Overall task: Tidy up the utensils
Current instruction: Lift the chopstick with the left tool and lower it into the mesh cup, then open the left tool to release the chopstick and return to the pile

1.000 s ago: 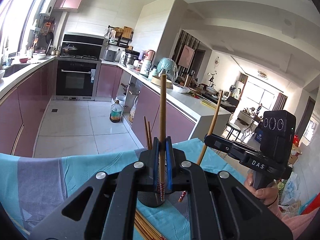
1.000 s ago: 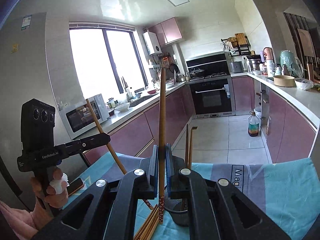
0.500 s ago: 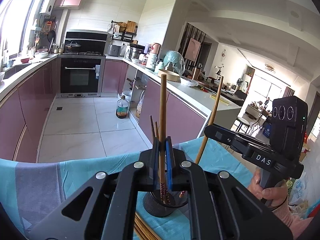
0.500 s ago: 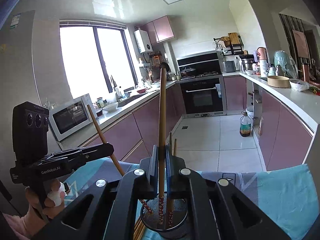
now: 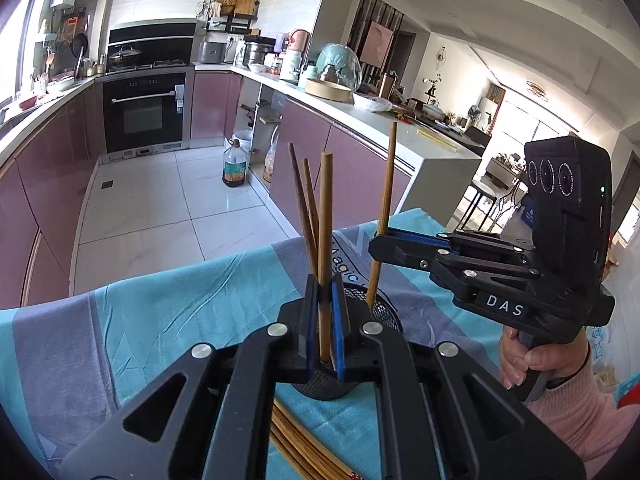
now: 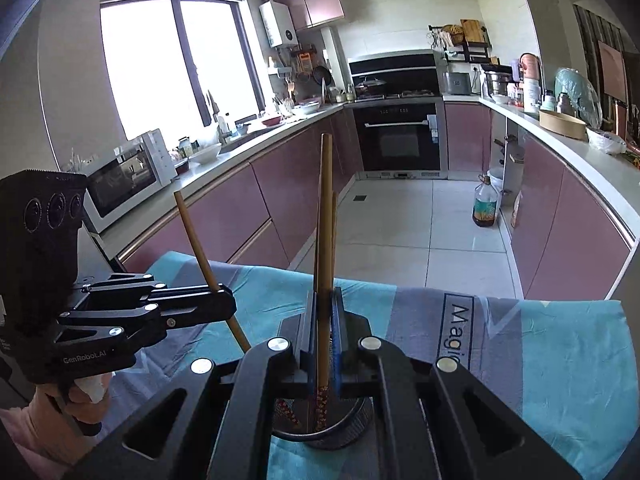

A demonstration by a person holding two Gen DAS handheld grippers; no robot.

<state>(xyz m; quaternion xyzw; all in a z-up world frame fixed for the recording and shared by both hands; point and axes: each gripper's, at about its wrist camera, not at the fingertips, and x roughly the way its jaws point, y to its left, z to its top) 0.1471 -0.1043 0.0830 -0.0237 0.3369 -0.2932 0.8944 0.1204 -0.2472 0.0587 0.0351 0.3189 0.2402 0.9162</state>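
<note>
My left gripper [image 5: 325, 284] is shut on an upright wooden chopstick [image 5: 325, 220] whose lower end dips into a black mesh holder [image 5: 386, 312] on the cloth. Two more chopsticks [image 5: 304, 208] lean inside the holder. From the right, my right gripper [image 5: 378, 238] is shut on a second chopstick [image 5: 386, 200] with its tip at the holder's rim. In the right wrist view, the right gripper [image 6: 325, 300] clamps its chopstick [image 6: 326, 220] with the patterned tip inside the holder [image 6: 360, 416]. The left gripper [image 6: 226, 300] holds its slanted chopstick [image 6: 196, 236] at the left.
A teal and grey cloth [image 5: 160, 320] covers the table. Several loose chopsticks [image 5: 304, 448] lie on it just below the holder. A hand [image 5: 532, 364] grips the right tool. Beyond the table edge are a tiled floor, pink cabinets and an oil bottle [image 5: 234, 164].
Both grippers have sunk and tipped downward over the holder. The two held chopsticks have come down with them, and their lower ends now sit in the holder.
</note>
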